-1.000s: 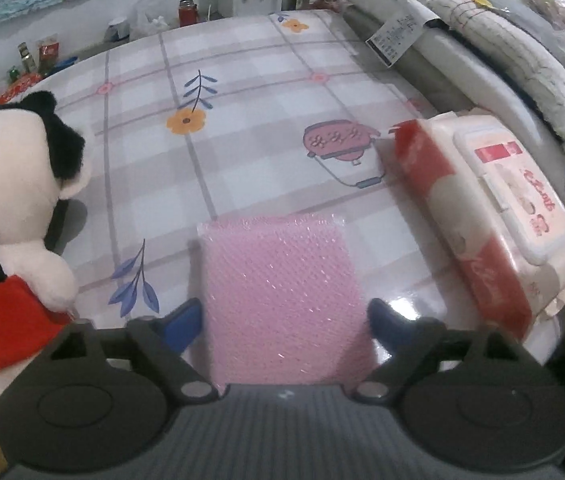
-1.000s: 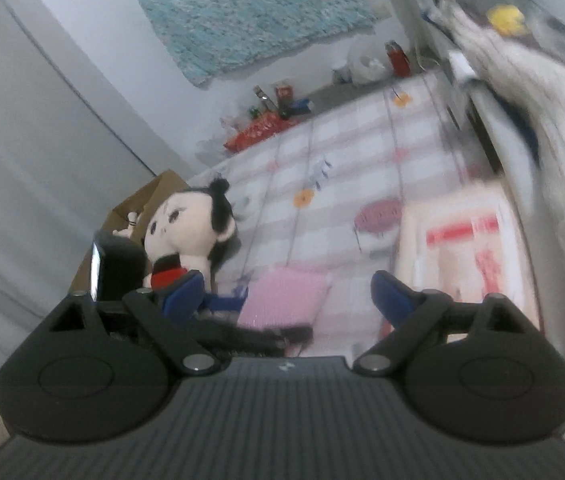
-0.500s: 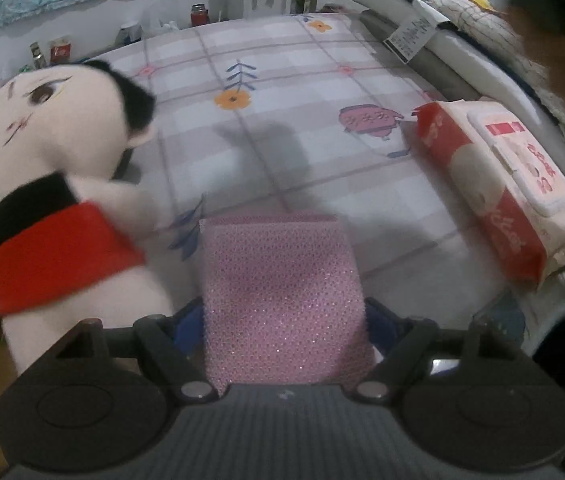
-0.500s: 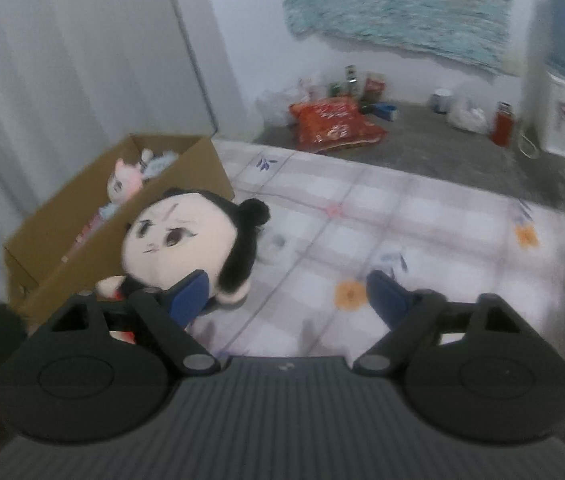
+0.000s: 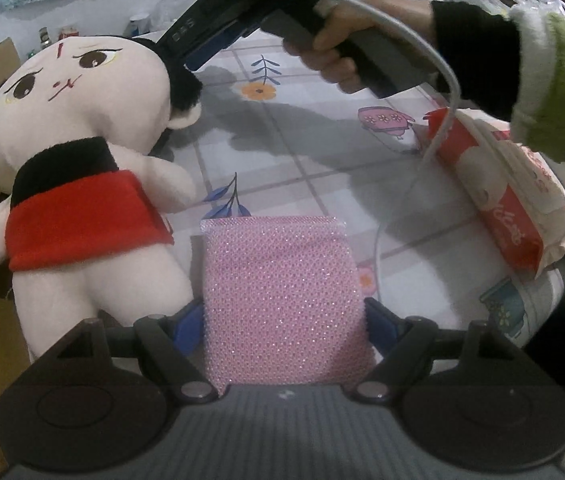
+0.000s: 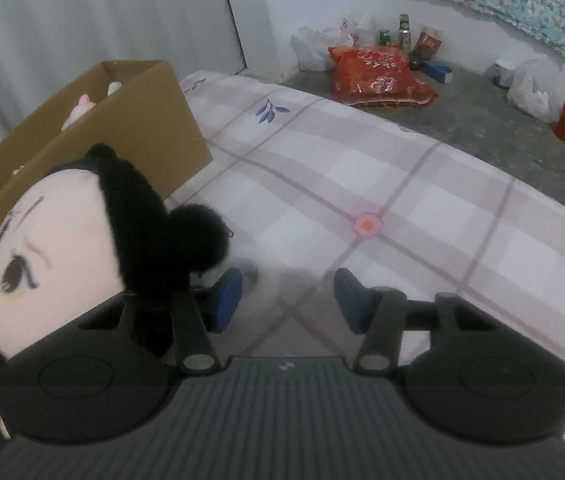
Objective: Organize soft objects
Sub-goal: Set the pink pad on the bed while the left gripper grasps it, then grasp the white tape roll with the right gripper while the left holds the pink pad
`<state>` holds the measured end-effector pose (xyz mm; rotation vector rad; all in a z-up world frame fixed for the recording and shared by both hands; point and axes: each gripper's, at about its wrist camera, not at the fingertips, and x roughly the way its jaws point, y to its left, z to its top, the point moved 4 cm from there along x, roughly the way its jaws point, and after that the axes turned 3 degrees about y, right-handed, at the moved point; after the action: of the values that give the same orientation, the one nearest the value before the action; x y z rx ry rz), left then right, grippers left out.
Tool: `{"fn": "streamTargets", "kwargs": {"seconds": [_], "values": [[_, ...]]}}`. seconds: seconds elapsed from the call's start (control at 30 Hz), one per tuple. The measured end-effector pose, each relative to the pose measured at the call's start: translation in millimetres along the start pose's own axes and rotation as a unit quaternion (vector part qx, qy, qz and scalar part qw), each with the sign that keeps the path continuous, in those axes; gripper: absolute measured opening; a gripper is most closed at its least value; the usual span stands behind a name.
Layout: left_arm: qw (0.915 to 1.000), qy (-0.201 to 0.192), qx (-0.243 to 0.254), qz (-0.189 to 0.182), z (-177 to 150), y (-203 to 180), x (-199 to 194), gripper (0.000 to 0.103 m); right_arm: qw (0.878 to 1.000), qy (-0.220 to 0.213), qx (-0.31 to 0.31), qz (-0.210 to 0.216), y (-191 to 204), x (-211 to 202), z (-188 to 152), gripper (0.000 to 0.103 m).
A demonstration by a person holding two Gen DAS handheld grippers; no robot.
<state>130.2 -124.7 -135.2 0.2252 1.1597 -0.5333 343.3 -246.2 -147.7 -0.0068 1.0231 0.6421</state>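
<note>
Checked tablecloth [image 6: 402,184]: your right gripper [image 6: 287,294], jaws just narrowing on nothing, sits right of the doll [image 6: 62,248]; your left gripper [image 5: 285,322] pinches the pink sponge [image 5: 282,300].

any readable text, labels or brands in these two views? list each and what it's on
Nothing reads cleanly.
Wet wipes pack: white script on the red side, too distorted to read.
Wipes pack lid: red print, blurred.
Right gripper: small white marks on its black body, too small.
Red snack bag: pale print, blurred.
Bottles and red box by the wall: labels too small.
</note>
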Motion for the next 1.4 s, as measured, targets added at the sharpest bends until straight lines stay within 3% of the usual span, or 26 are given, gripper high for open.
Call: {"fn": "streamTargets", "kwargs": {"seconds": [0.4,0.57,0.77,1.13,1.3,1.33,1.4], "values": [[1.0000,-0.003,-0.008,-0.003,-4,7,-1,0.083,1.000,-0.001,-0.014,0.001,-5,12,1,0.040],[1.0000,-0.004,-0.006,-0.001,-5,7,-2,0.083,0.996,0.015,-0.084,-0.040,9,8,-7,0.030],[0.9999,-0.006,-0.008,-0.002,-5,8,-4,0.083,0.995,0.039,-0.083,-0.049,4,-10,-23,0.024],[0.9999,-0.010,-0.010,-0.005,-8,14,-8,0.083,0.986,0.118,-0.053,-0.102,24,-88,-113,0.019],[0.9999,-0.012,-0.001,0.000,-11,13,-9,0.083,0.983,0.147,-0.030,-0.109,57,-119,-158,0.017],[0.9999,-0.012,-0.001,0.000,-11,13,-9,0.083,0.983,0.159,-0.047,-0.084,65,-124,-167,0.017],[0.9999,-0.012,-0.003,-0.001,-12,13,-9,0.083,0.983,0.159,-0.028,-0.088,78,-134,-182,0.017]]}}
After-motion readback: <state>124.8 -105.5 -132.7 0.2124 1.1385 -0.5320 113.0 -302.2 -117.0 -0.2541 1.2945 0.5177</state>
